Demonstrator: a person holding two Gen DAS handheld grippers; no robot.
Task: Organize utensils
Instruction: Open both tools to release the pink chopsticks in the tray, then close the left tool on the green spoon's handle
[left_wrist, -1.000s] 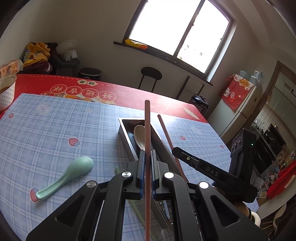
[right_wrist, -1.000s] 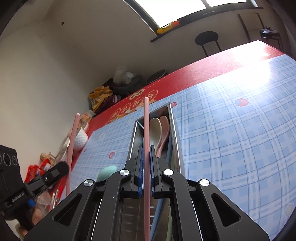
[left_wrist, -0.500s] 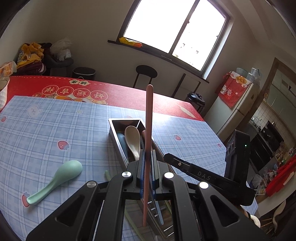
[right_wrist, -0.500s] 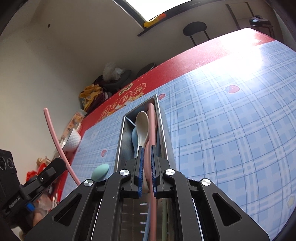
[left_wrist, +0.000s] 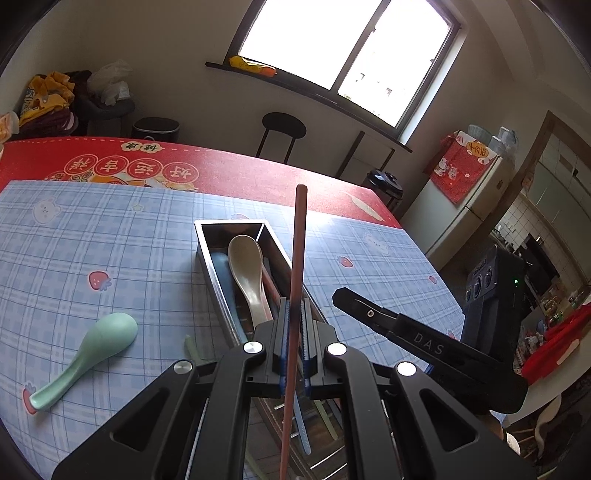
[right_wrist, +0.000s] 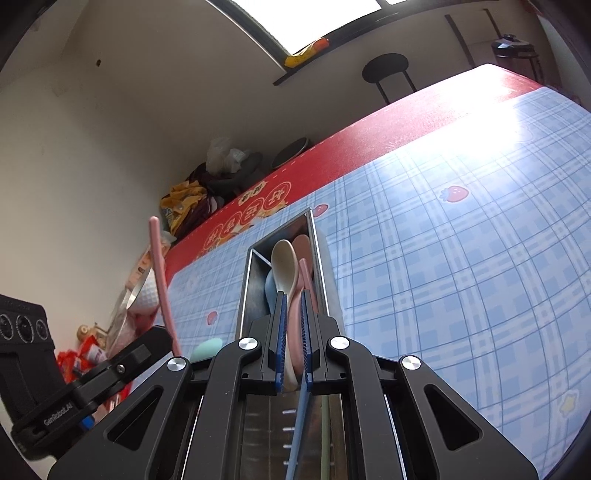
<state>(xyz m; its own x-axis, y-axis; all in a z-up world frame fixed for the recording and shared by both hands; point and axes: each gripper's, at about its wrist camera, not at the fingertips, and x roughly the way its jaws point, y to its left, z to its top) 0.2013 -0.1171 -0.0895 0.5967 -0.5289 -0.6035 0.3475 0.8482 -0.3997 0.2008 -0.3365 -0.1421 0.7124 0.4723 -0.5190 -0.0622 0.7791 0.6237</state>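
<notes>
A steel utensil tray (left_wrist: 205, 245) (right_wrist: 246, 291) lies on the blue checked cloth. It holds a beige spoon (left_wrist: 245, 267) (right_wrist: 282, 264), a blue spoon (left_wrist: 223, 273), a pink spoon (right_wrist: 304, 245) and a pink chopstick (right_wrist: 307, 275). My left gripper (left_wrist: 293, 314) is shut on a second pink chopstick (left_wrist: 298, 251), held upright over the tray; it also shows in the right wrist view (right_wrist: 160, 269). My right gripper (right_wrist: 292, 310) hovers over the tray, slightly open and empty. A green spoon (left_wrist: 86, 354) (right_wrist: 207, 349) lies on the cloth left of the tray.
The red table (left_wrist: 229, 166) extends beyond the cloth. A white bowl (right_wrist: 146, 291) and snack packets (right_wrist: 83, 358) stand at its left end. A black stool (left_wrist: 283, 127) stands behind the table under the window.
My right gripper has let its pink chopstick drop into the tray and has opened slightly. My left gripper, still holding its chopstick, has shifted over the tray.
</notes>
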